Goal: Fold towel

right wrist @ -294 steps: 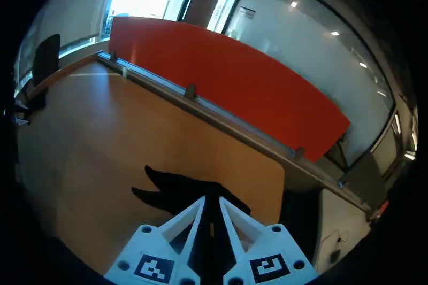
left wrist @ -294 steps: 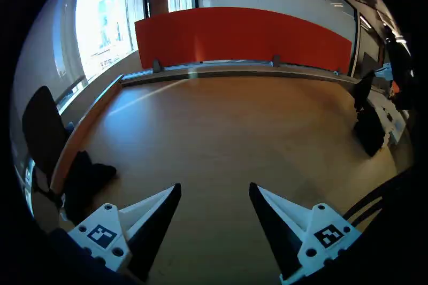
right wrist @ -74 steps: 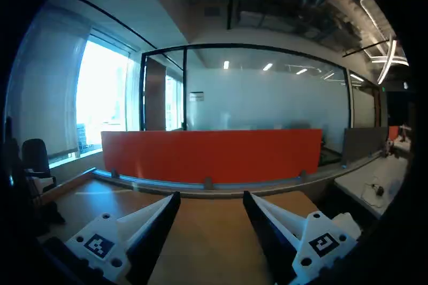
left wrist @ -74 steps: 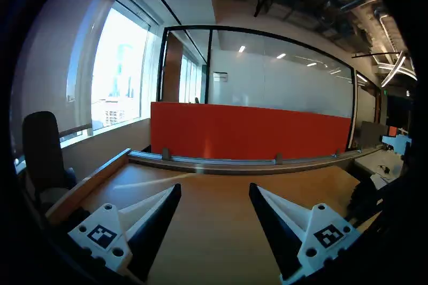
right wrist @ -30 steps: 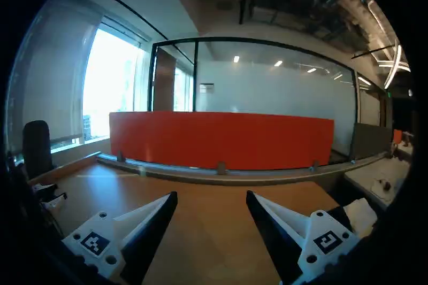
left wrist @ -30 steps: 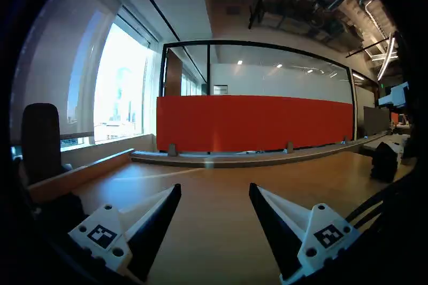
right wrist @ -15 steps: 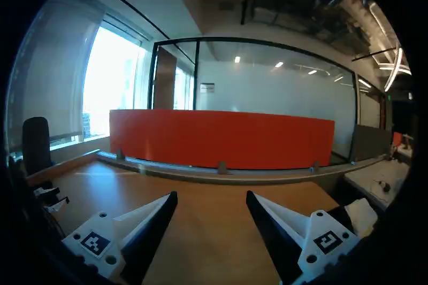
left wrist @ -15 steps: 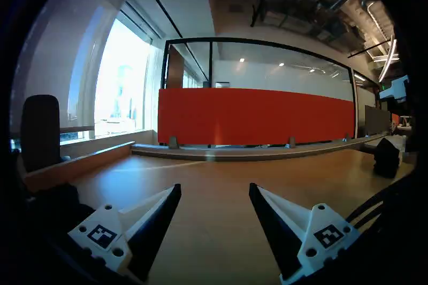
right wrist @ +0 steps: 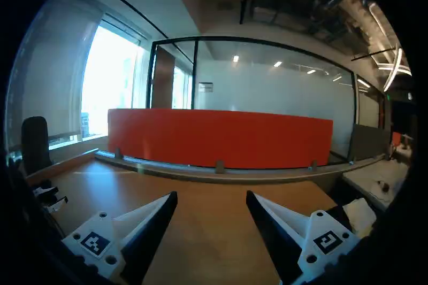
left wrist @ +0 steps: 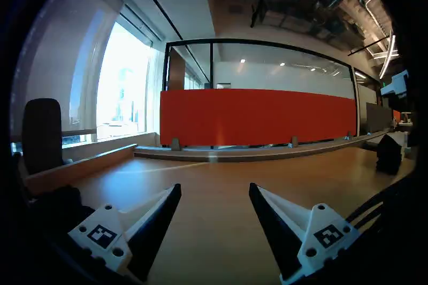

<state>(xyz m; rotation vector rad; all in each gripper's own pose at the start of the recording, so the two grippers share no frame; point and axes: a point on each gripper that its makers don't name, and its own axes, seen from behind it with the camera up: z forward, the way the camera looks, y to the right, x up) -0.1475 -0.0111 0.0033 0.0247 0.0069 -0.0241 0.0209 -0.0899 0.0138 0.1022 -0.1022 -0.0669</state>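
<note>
- Left gripper view: my left gripper (left wrist: 214,185) is spread wide with nothing between the fingers. There's just the light-brown wooden tabletop (left wrist: 278,170) ahead.
- The only towel-ish thing here is a black blocky cloth bundle (left wrist: 387,154) on the tabletop at the far right. It's dark and compact, and it looks taller than it is wide. Something pale sits right behind its top.
- It's well apart from my jaws, way off to the right of my right-hand finger and farther out along the table. Honestly, I can't tell if that's really the towel, or which way its long axis runs.
- There's also a dark shapeless heap (left wrist: 56,205) low on the left, just beside my left-hand finger. It's too dark to make out.
- A long orange divider panel (left wrist: 257,116) runs across the far edge of the table.
- Right gripper view: my right gripper (right wrist: 211,193) is just as wide open and has hold of nothing, over the tabletop (right wrist: 107,189).
- A black-and-white crumpled patch (right wrist: 354,214) peeks out just behind my right-hand finger, at the table's right end. I can't tell whether it's cloth, let alone how it's lying.
</note>
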